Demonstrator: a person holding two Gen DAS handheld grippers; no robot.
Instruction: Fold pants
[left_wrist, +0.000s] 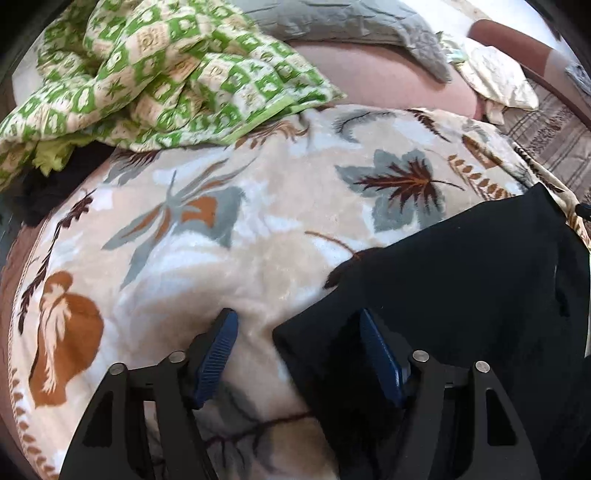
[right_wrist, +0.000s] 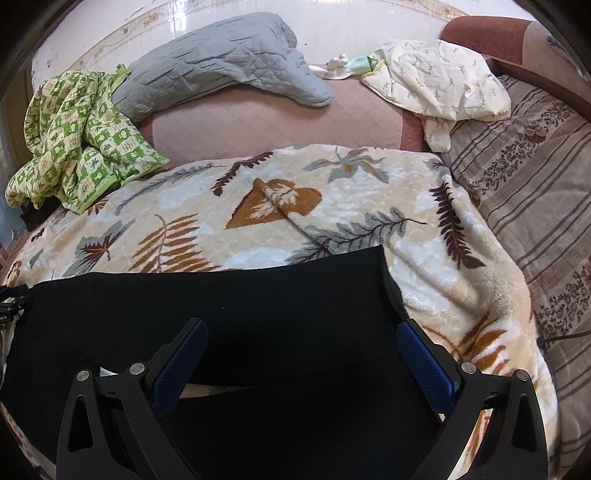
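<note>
Black pants (right_wrist: 221, 302) lie flat on a cream blanket with a leaf pattern (right_wrist: 280, 206), and a fold edge runs across them near the bottom of the right wrist view. My right gripper (right_wrist: 303, 325) hovers over them with its jaws wide open and nothing pinched. In the left wrist view the pants (left_wrist: 461, 277) fill the lower right. Their left corner reaches in between the blue pads of my left gripper (left_wrist: 297, 314). That gripper is partly open: its right finger is over the black cloth, its left finger is over the blanket (left_wrist: 221, 258), and the pads do not press the cloth.
A crumpled green checked cloth (right_wrist: 85, 136) lies at the blanket's far left. Behind it are a grey quilted cushion (right_wrist: 229, 62) and a cream printed cloth (right_wrist: 439, 81). A striped brown cover (right_wrist: 535, 206) borders the blanket on the right.
</note>
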